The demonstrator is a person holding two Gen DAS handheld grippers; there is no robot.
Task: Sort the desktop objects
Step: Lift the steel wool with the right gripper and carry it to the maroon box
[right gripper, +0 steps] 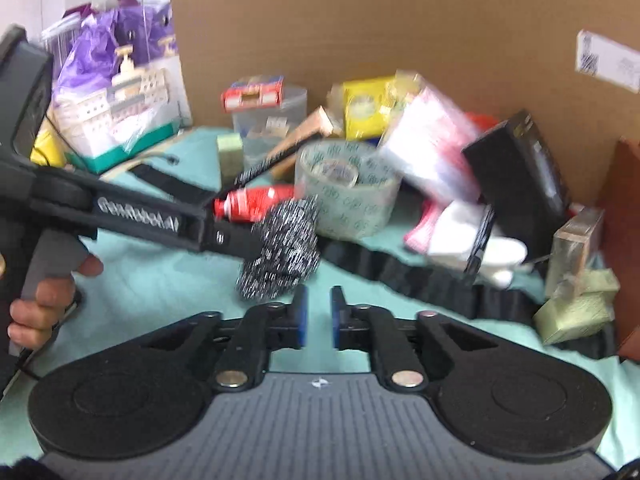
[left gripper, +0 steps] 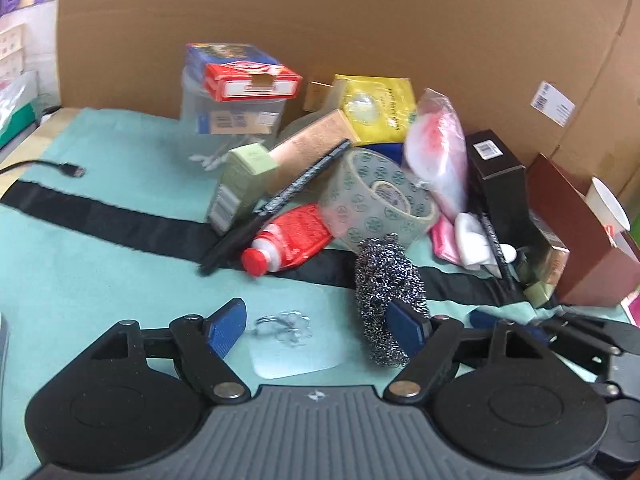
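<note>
On the green cloth, the steel scrubber [left gripper: 386,300] lies against the wide-apart left gripper [left gripper: 320,326]. Right gripper [right gripper: 318,316], nearly together, holds nothing. A bump could roll it away.

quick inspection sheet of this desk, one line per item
surface: teal cloth with a black strip lying across it
job's things: steel wool scourer by the left gripper's far finger; tape roll, red-capped tube, black pen piled behind it
clutter: yellow packet, black box, red and white carton on a clear tub, paper cup
grippers: left gripper open, nothing clamped; right gripper jaws narrowly apart, empty
cables: black usb lead at the cloth's left edge
surroundings: cardboard wall behind the pile; bagged goods at left
</note>
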